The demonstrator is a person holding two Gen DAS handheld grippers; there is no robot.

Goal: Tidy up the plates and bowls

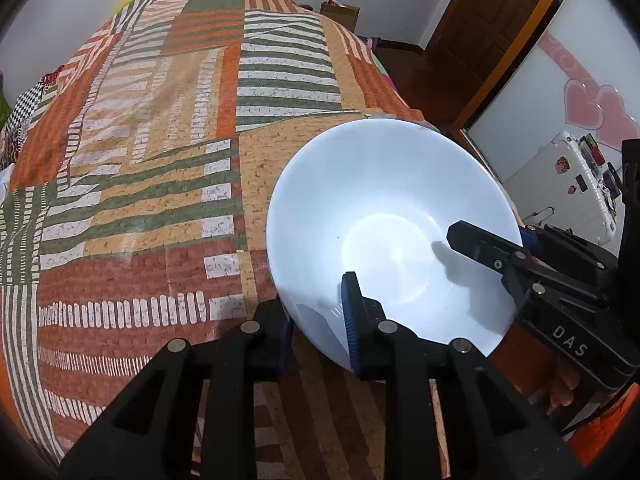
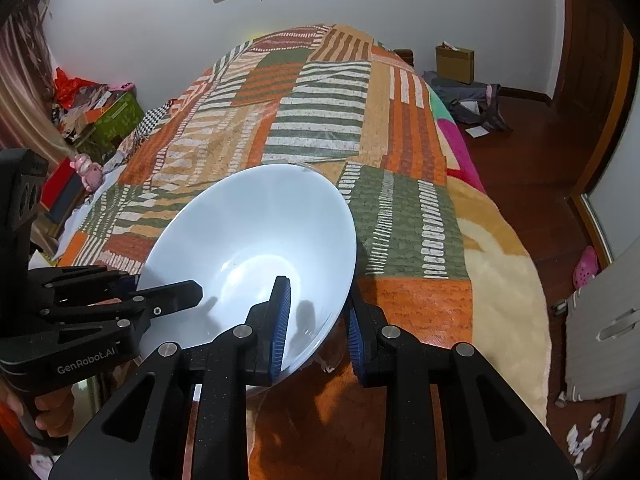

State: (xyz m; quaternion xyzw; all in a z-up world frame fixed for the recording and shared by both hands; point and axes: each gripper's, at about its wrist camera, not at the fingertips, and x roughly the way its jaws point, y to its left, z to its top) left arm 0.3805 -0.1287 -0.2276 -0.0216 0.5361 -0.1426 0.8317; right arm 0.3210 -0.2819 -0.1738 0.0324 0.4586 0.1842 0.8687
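Gripping one white bowl from both sides, I've got two hand-held grippers on it and that single bowl is the only dish I can count in either view. My left hand-held gripper is pinched down on the near-left rim, one blue pad inside the bowl and the other finger outside, under the wall. My right hand-held gripper is clamped the same way on the opposite rim, blue pad inside, its partner outside. Each gripper shows up in the other's camera too, a black finger reaching over the rim into the bowl. The bowl is tipped, its far edge higher than the near edge, held above the near end of the bed, over a striped patchwork bedspread in orange, green and tan. Inside the bowl: nothing, just gloss and the shadows of my fingers on the bottom. Off to the side, one brown cardboard box stands on the wooden floor by the wall; I can't tell what's in it.
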